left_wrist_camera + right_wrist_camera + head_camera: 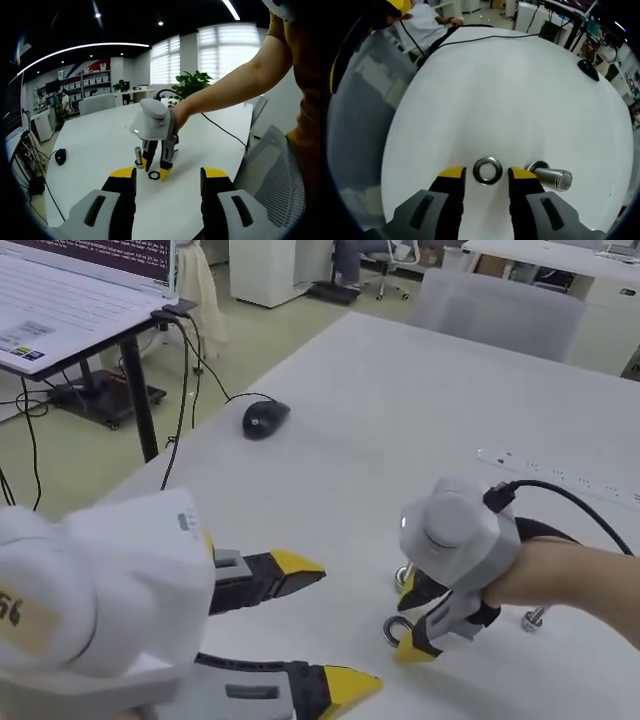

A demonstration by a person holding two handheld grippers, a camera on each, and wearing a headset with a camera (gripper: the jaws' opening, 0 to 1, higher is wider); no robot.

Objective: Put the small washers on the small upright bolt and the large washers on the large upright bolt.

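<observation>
Nearest the person, the white-bodied left gripper [350,625] with yellow-tipped black jaws hovers over the near left part of the plain white tabletop [420,420]. Its jaws are spread wide with nothing between them. Just beyond and to the right, the matching white right gripper [407,620] points down at the table. Its jaws are parted on either side of a silver metal ring washer [475,170] lying flat on the surface (the right gripper view shows a thin gap at each tip, so nothing is pinched). A thick silver metal bolt [551,178] stands upright just past the farther jaw. A smaller silver bolt [533,618] sits on the table just right of the person's hand [560,580]. Farther off to the left lies a black computer mouse [265,418] with its cord. Beyond the table are an open white laptop [60,300] at far left and a grey mesh chair [500,310]
</observation>
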